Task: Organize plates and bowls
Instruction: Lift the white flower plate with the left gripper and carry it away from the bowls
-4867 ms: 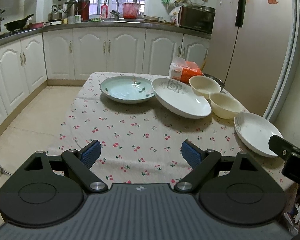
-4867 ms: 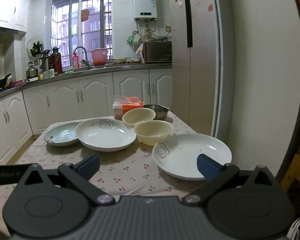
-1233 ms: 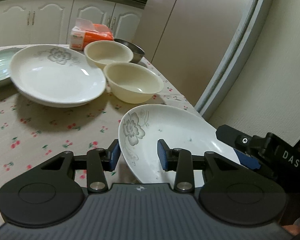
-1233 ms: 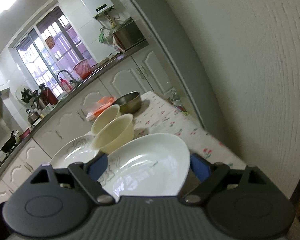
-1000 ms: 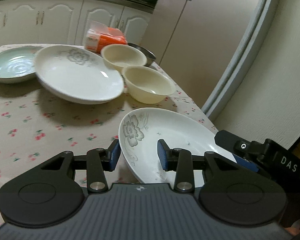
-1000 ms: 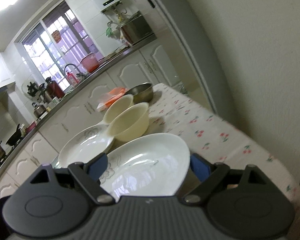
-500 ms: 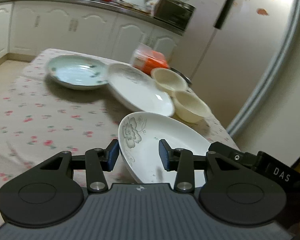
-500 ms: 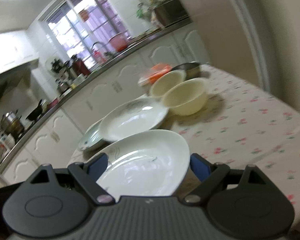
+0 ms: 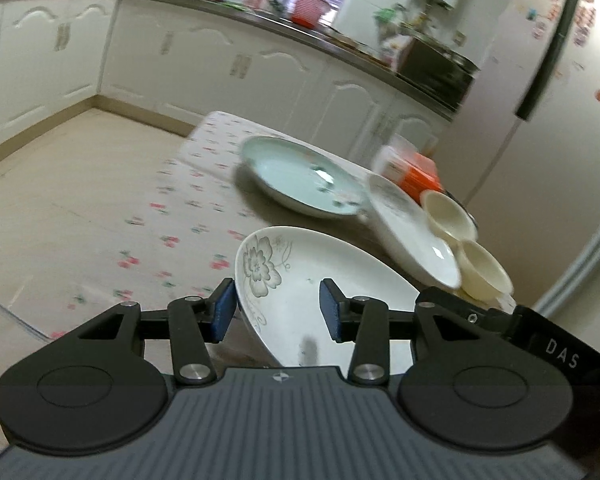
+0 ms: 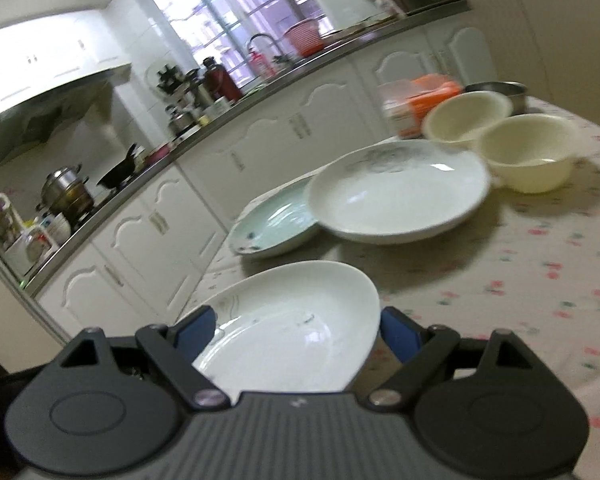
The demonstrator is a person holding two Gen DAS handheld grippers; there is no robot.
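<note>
**Both claws on one flowered plate above the table**

The left claw (image 9: 276, 310) has its blue pads (image 9: 221, 312) set either side of the near rim of a white plate with a grey flower print (image 9: 320, 292); the pads stand a little apart, and whether they pinch the rim cannot be told. The right claw (image 10: 296, 330) brackets the same plate (image 10: 288, 328) across its width, one pad at each edge, jaws wide. Its black body shows in the left view with white letters "DAS" (image 9: 562, 352).

The plate is tilted and held over the cherry-print tablecloth (image 9: 172, 216) of the table.

Beyond it lie a pale green plate (image 9: 300, 178), then a larger white plate (image 10: 400, 190) overlapping the green one's edge, and two cream bowls (image 10: 528, 152) side by side just beside it. An orange and white tissue pack (image 10: 424, 102) and a steel bowl (image 10: 500, 90) sit at the far end. Writing on the pack is too blurred to read.
</note>
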